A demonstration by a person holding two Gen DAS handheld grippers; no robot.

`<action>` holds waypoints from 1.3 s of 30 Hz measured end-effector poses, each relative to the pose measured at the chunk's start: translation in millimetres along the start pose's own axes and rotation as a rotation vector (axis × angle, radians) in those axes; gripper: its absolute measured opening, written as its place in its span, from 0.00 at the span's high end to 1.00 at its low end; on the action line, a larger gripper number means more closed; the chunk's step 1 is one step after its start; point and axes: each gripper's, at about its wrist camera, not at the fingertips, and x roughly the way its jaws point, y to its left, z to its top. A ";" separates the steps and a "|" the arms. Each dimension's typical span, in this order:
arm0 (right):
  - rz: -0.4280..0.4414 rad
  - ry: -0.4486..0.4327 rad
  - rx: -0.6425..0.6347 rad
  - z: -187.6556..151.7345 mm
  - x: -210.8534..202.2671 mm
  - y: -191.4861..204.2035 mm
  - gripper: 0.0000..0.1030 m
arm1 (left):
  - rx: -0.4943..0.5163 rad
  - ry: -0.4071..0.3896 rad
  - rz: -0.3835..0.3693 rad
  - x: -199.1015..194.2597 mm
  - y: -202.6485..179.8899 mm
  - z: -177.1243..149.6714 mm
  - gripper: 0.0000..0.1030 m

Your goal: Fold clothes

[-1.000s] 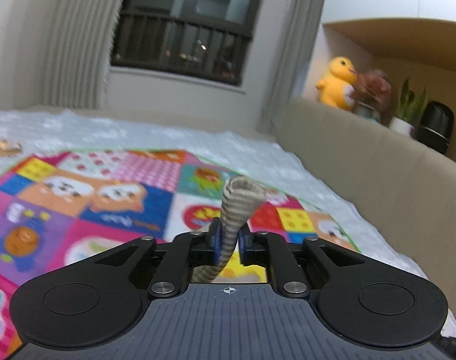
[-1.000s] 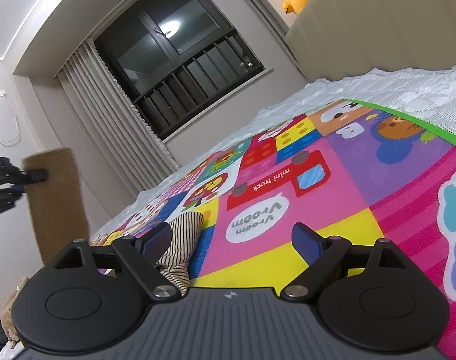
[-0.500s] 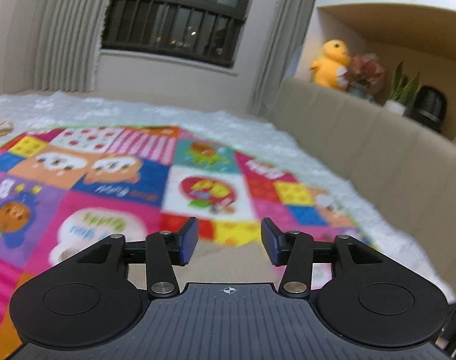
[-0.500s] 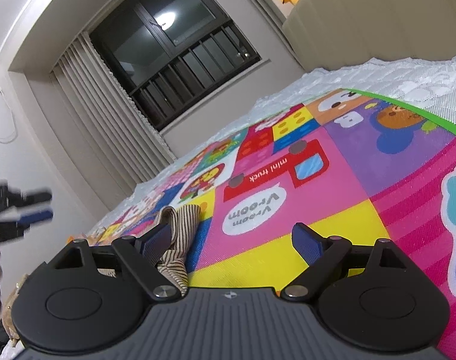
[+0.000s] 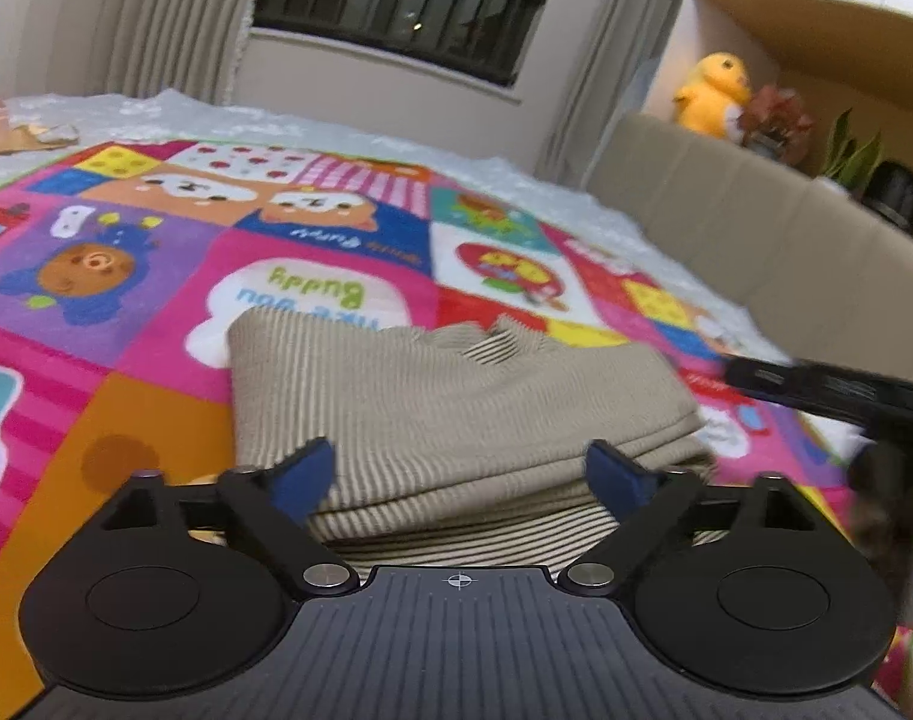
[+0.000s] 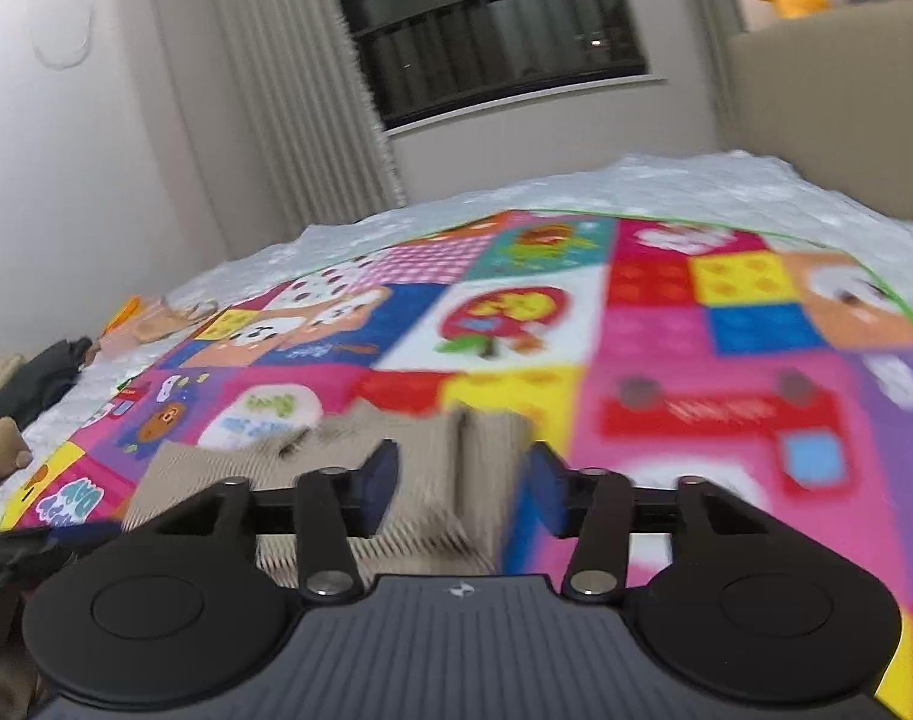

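Note:
A beige ribbed garment (image 5: 456, 396) lies folded in a thick rectangle on the colourful play mat (image 5: 126, 276). My left gripper (image 5: 461, 473) hovers open over its near edge, with nothing between its blue pads. The right gripper (image 5: 828, 387) shows as a dark blurred shape at the garment's right side. In the right wrist view, which is motion-blurred, the right gripper (image 6: 462, 483) is half open. The right-hand edge of the garment (image 6: 450, 468) lies between its fingers, and I cannot see whether the pads touch it.
The mat lies on a white bedspread (image 6: 696, 186), with a beige padded headboard (image 5: 756, 234) along the right. A yellow plush (image 5: 711, 93) and plants (image 5: 852, 150) sit on the ledge behind it. Dark and tan clothes (image 6: 42, 372) are piled at the left edge.
My left gripper let go of the beige fabric, opened wide and dropped low behind the folded garment. My right gripper swung over to the garment's right edge and narrowed its jaws.

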 end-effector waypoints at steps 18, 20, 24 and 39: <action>-0.185 0.061 -0.135 8.8 23.7 15.6 0.89 | -0.037 -0.033 -0.036 26.3 22.5 -21.7 0.00; -0.093 0.043 -0.145 27.1 26.7 34.6 0.67 | -0.042 -0.042 -0.042 25.7 23.8 -22.7 0.00; 0.018 0.139 -0.166 47.9 77.9 70.9 0.53 | -0.069 -0.052 -0.065 24.0 28.8 -22.6 0.00; 0.062 0.069 -0.229 38.8 59.8 84.2 0.95 | -0.282 -0.008 -0.096 -31.6 61.0 9.1 0.00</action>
